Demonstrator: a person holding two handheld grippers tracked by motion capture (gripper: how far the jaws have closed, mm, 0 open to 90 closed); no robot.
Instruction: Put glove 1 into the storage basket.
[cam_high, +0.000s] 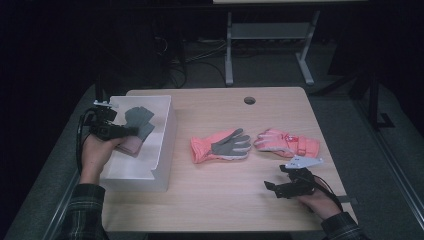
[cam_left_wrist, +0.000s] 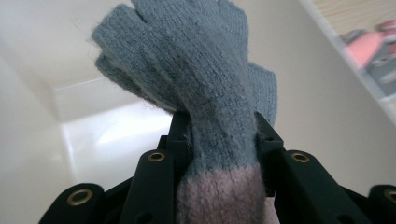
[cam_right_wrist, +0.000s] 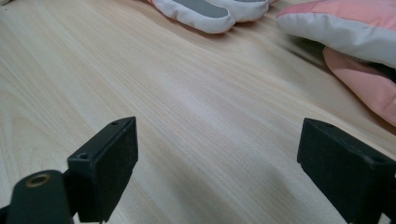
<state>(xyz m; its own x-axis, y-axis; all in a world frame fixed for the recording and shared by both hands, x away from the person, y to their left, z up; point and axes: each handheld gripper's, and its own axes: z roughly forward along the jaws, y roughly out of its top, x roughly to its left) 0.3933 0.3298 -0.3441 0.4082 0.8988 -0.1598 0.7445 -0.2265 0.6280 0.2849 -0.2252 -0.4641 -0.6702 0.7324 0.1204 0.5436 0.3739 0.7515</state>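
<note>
1. The left gripper (cam_high: 131, 131) has its jaws clamped on a grey knit glove (cam_left_wrist: 196, 79) with a pinkish cuff. The pads pinch it just above the cuff, and the glove's fingers flop out past the tips.
2. That glove hangs inside the white bin (cam_high: 165, 145), whose walls close in on both sides of the jaws in the left gripper view. It isn't let go yet, so I'd say this one is mid-drop.
3. The right gripper (cam_high: 272, 187) sits low over the wooden table (cam_high: 220, 200) with its jaws spread wide and nothing between them.
4. Out ahead of its tips lie two ski-type gloves. One is the coral glove with a grey palm (cam_high: 222, 145), the other the pink and white glove (cam_high: 287, 143) just beside it.
5. My guess on progress: one glove is nearly binned, and those two are left to grab. Can't tell if anything else lies in the bin under the held glove.
6. Brands or labels: there's a small tag-like patch on the pink and white glove, too blurry to read. No other writing I can make out.
</note>
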